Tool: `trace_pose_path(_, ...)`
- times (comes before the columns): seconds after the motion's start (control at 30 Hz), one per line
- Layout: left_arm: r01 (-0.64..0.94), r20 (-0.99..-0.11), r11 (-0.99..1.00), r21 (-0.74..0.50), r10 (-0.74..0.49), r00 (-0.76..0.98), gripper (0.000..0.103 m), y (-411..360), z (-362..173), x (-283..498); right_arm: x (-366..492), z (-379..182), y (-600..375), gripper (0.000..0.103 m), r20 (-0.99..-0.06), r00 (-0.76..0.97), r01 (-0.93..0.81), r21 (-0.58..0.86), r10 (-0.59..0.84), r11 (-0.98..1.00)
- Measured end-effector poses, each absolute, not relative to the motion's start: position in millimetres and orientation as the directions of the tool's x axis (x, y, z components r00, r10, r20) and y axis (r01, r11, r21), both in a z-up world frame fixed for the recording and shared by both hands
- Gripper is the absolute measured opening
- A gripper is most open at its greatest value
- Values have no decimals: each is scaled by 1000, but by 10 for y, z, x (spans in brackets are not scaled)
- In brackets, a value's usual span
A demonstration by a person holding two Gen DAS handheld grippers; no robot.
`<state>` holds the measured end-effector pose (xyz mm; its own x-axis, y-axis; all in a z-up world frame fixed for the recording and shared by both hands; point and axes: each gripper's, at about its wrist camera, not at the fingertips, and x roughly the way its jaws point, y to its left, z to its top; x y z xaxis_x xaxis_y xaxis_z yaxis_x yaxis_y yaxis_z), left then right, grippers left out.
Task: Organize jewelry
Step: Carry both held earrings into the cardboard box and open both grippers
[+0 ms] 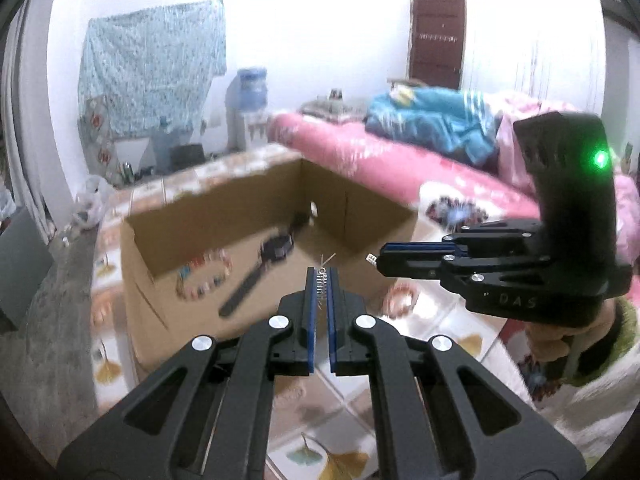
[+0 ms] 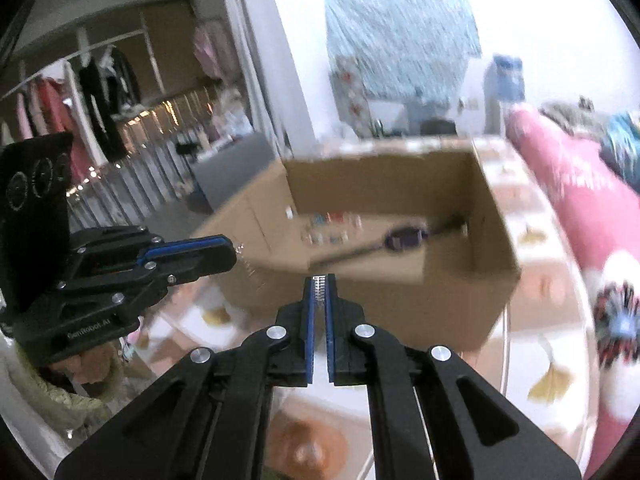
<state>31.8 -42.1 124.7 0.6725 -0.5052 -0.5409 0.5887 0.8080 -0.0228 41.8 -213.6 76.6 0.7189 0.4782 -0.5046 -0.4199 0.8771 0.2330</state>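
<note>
The left tongs (image 1: 321, 280) are closed on one end of a thin silver chain (image 1: 322, 286), its links pinched between the blue pads. The right tongs (image 2: 320, 286) are likewise closed on the other end of the silver chain (image 2: 319, 290). In the left wrist view the right tongs (image 1: 379, 261) reach in from the right with a small bright bit of chain at their tip; in the right wrist view the left tongs (image 2: 234, 249) reach in from the left, the chain dangling from their tip. Both pairs are held above the near edge of an open brown cardboard box (image 1: 168, 236) that stands on a tabletop (image 1: 460, 320) covered with a leaf-patterned cloth. On the box floor lie a ring-shaped bracelet of multicoloured beads (image 1: 204, 276) at the left and a black wristwatch (image 1: 264, 264) to its right. A pinkish beaded bracelet (image 1: 400, 300) lies on the tabletop just outside the box, near its right corner. A pink bed (image 1: 360, 152) runs along the far right.
</note>
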Motion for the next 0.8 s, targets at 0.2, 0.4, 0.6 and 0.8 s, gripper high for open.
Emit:
trace_pose_path(0.2, 571, -583, 820, -34, -480, 655, 4, -480, 1331, 816, 881, 986, -2238, 5, -491, 711, -448, 236, 504, 862)
trace_pose_path(0.4, 562, -687, 809, -176, -509, 518, 4, -679, 1058, 1472, 1416, 835, -2291, 5, -584, 649, -422, 257, 488, 869)
trace_pose_path(0.6, 534, -745, 811, -240, -506, 434, 6, -858, 787, 1813, 1735, 673, -2369, 6, -646, 612, -389, 257, 457, 885)
trace_pose_path(0.8, 503, -750, 819, -276, -510, 421, 24, -837, 721, 1863, 1760, 703, -2545, 6, -611, 648, -361, 280, 455, 889)
